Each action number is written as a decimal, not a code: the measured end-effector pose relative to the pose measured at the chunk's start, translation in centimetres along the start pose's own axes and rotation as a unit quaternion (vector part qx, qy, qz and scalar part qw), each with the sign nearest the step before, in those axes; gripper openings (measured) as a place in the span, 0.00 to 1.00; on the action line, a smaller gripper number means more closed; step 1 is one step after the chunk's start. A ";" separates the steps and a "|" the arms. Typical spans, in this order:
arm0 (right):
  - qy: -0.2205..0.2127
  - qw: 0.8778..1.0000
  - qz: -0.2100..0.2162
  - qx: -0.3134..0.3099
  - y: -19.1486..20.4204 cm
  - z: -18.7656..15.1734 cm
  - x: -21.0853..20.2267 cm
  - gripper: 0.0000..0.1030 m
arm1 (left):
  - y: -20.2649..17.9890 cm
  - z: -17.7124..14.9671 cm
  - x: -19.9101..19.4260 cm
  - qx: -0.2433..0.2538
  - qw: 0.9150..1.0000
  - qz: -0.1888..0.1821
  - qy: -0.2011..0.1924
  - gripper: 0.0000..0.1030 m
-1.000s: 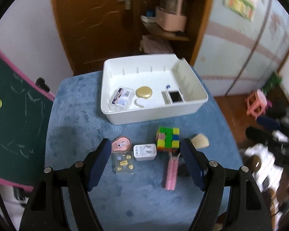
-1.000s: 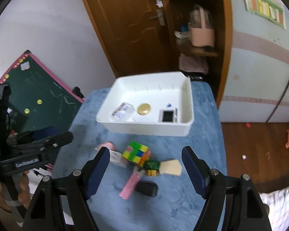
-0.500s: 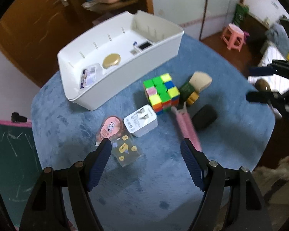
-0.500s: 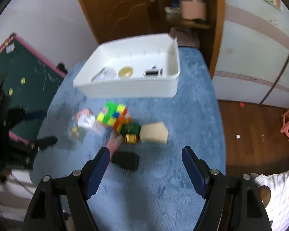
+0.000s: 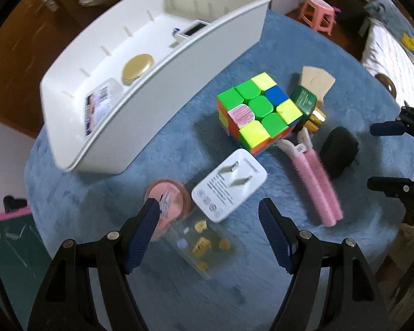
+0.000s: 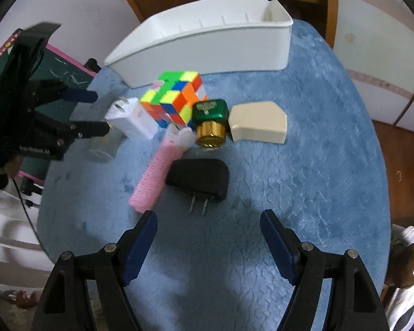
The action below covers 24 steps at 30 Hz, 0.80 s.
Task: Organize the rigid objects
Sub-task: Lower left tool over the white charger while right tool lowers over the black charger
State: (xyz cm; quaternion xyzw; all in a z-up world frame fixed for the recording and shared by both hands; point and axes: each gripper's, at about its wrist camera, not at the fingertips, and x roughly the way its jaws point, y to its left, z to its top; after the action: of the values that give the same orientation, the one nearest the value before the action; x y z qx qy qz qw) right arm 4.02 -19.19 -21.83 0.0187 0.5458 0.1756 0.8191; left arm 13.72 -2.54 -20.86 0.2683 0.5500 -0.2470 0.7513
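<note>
Both pairs of fingers stand spread wide and grasp nothing. On the left gripper (image 5: pixel 209 213), the blue fingers (image 5: pixel 141 231) straddle a clear plastic case (image 5: pixel 204 244) holding small yellow bits, which lies on the blue counter (image 5: pixel 157 149); a round pink tin (image 5: pixel 168 207) sits at about ten o'clock from the case, partly behind the left-hand finger, and a white plug adapter (image 5: pixel 230 184) with its prongs up lies at about one o'clock, its near corner overlapping the case. Past the adapter, toward one o'clock, stands a colour cube (image 5: pixel 258 117), with two pink combs (image 5: pixel 316 178) lying side by side to its right, a green bottle with a gold cap (image 5: pixel 307 106) and a beige block (image 5: pixel 316 81) beyond. A white bin (image 5: pixel 162 88) fills the eleven-to-twelve o'clock stretch — inside it show a gold disc (image 5: pixel 136 67), a labelled packet (image 5: pixel 96 107) and a small dark-faced item (image 5: pixel 194 29). On the right gripper (image 6: pixel 208 226), the blue fingers (image 6: pixel 139 245) hang over bare blue counter, released; just beyond them at twelve o'clock lies a black charger (image 6: pixel 198 178), prongs pointing back toward the fingers. The combs lie at its left, touching it or nearly so — blur hides which. The bottle, cube and beige block sit further out, and the bin stands at twelve o'clock along the far edge.
</note>
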 end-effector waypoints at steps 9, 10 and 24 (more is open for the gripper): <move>-0.022 0.998 -0.050 0.016 0.8 -0.8 3.0 0.75 | 0.6 1.3 2.1 0.039 0.998 -0.045 0.008 0.75; -0.027 0.998 -0.060 0.010 1.1 -0.9 3.1 0.75 | 0.5 1.4 2.3 0.042 0.998 -0.052 0.009 0.74; -0.074 0.987 -0.141 0.003 4.3 -0.6 4.5 0.75 | -0.4 1.6 2.9 0.063 0.993 -0.098 0.004 0.53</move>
State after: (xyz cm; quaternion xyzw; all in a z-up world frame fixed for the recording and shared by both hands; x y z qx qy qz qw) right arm 3.86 -13.86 -25.16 -0.0432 0.4816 0.0549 0.8736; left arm 15.36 -4.19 -23.32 0.2606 0.5600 -0.3529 0.7029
